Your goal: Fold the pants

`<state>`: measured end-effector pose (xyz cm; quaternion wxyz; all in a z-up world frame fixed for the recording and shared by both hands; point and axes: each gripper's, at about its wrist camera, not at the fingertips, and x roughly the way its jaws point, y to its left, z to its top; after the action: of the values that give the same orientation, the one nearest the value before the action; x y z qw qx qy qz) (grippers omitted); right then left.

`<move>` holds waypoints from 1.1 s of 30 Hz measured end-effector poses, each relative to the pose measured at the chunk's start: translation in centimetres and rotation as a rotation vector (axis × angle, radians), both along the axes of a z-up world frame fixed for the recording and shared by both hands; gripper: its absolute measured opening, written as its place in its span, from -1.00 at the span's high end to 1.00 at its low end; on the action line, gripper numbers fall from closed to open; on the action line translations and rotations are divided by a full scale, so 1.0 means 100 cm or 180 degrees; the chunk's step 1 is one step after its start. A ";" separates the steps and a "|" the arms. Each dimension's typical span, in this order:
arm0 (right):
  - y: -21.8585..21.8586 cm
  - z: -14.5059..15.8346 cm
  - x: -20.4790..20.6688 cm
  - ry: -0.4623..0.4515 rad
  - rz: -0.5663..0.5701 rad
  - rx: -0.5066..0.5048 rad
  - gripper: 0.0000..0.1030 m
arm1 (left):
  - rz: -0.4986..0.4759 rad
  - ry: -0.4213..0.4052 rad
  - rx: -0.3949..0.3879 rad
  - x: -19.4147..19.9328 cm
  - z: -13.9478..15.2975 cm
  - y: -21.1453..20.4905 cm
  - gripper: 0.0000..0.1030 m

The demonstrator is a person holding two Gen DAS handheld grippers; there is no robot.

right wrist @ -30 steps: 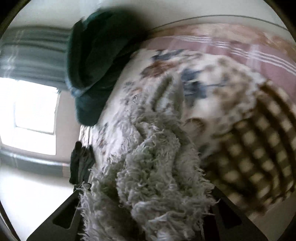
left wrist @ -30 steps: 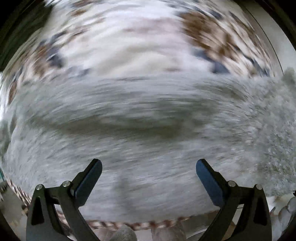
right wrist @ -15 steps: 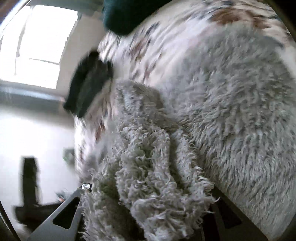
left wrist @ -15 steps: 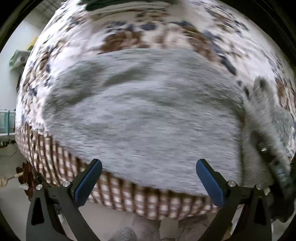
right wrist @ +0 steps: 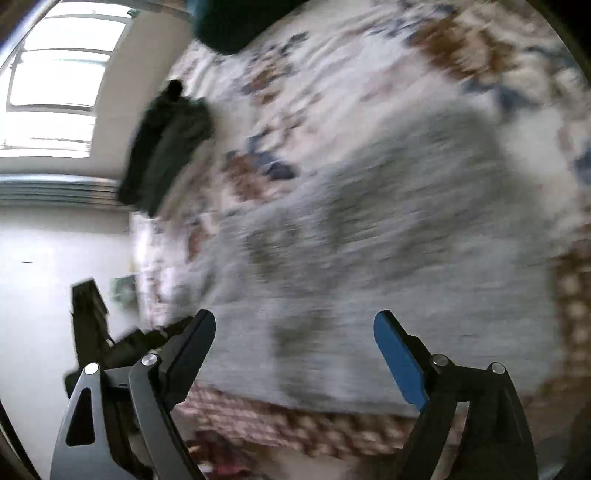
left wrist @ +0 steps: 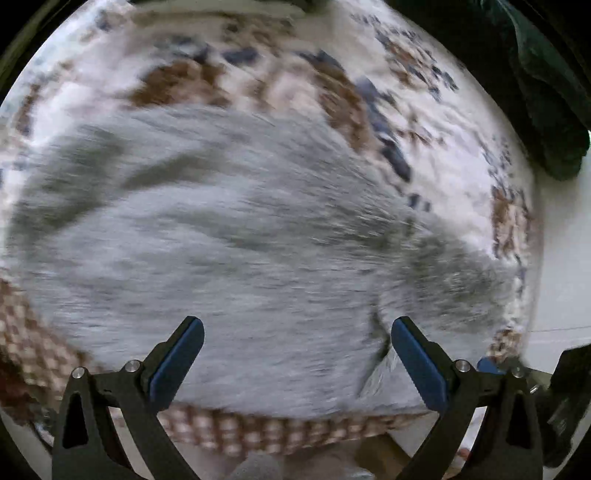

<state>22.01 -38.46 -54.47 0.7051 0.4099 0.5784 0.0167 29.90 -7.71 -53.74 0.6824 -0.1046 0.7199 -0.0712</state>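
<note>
The fluffy grey pants lie spread on the floral bedspread, near the bed's checked front edge. They also show in the right wrist view, blurred by motion. My left gripper is open and empty above the pants' near edge. My right gripper is open and empty above the pants' near edge too. The other gripper shows at the lower right of the left wrist view.
A dark green cushion lies at the far side of the bed. A dark folded garment lies on the bed's left edge near a bright window. The checked valance hangs below the pants.
My right gripper was shut on a bunch of the grey pants; it has let go and now stands open. Both views have swung, and the pants lie flat.
</note>
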 end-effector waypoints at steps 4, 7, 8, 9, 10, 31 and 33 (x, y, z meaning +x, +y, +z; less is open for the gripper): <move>-0.030 -0.009 -0.007 0.0326 0.0043 -0.0452 -0.74 | -0.0172 0.0274 -0.0107 0.010 -0.051 -0.047 -1.00; -0.060 -0.030 -0.012 0.0499 -0.0001 -0.0586 -0.74 | -0.0403 0.0302 -0.0201 0.011 -0.078 -0.080 -0.25; -0.068 -0.036 -0.016 0.0528 -0.0025 -0.0599 -0.74 | -0.0486 0.0218 -0.0207 0.009 -0.077 -0.087 0.42; -0.075 -0.041 -0.017 0.0593 -0.0066 -0.0631 -0.74 | -0.0582 0.0119 -0.0163 0.006 -0.073 -0.093 0.50; -0.084 -0.044 -0.022 0.0636 -0.0096 -0.0630 -0.74 | -0.0628 0.0002 -0.0118 0.002 -0.065 -0.095 0.62; -0.069 -0.107 0.019 0.1232 0.0285 -0.0802 -0.74 | 0.0019 -0.0058 -0.0293 -0.011 -0.060 -0.026 0.40; -0.064 -0.092 0.017 0.1142 0.0334 -0.0904 -0.74 | 0.0177 -0.0117 -0.0396 -0.015 -0.049 -0.011 0.15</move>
<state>23.73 -44.85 -63.69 0.6398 0.2724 0.7115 -0.1013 28.45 -8.82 -58.61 0.6895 -0.1654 0.6982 -0.0987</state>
